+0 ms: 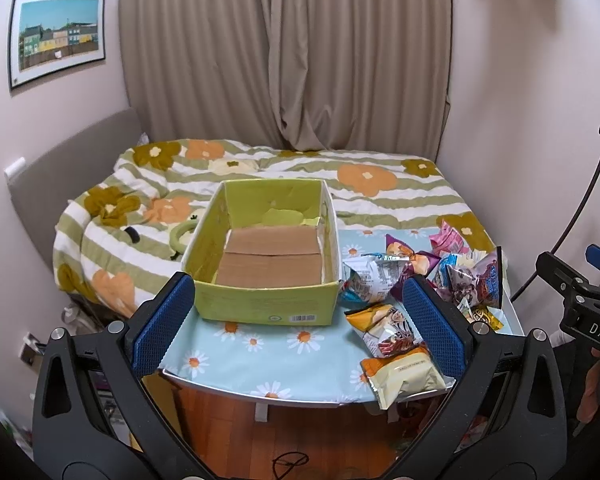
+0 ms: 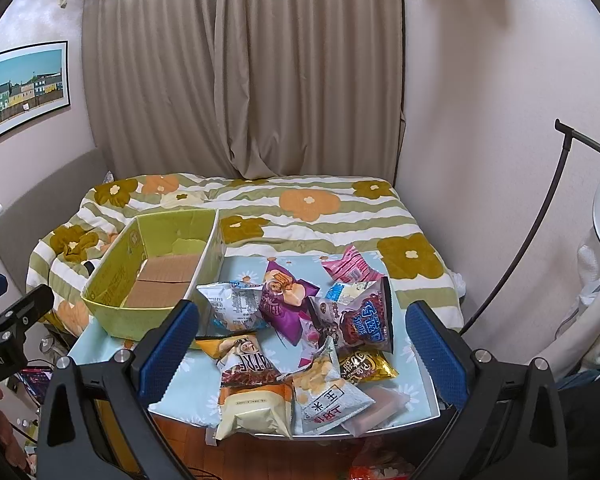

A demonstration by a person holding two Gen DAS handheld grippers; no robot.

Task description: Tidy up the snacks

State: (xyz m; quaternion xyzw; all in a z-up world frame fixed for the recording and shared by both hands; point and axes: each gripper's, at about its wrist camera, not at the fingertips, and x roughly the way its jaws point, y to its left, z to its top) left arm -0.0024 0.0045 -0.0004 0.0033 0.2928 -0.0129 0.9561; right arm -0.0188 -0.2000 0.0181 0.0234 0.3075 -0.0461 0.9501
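None of the crinkly foil snack packets (image 2: 300, 332) sits in the green cardboard box (image 1: 260, 304) yet; its brown floor is bare. They lie heaped beside it on the daisy-print table (image 1: 260, 356), so all the sorting remains. Left gripper (image 1: 300, 320) and right gripper (image 2: 300, 340) hover spread wide, holding nothing.

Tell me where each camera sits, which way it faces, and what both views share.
Left wrist: behind the open left gripper, angled down at the empty green box; right gripper at the right edge.
Right wrist: behind the open right gripper, angled down at the snack pile.
Shared: box, snacks, floral table, bed, curtain.
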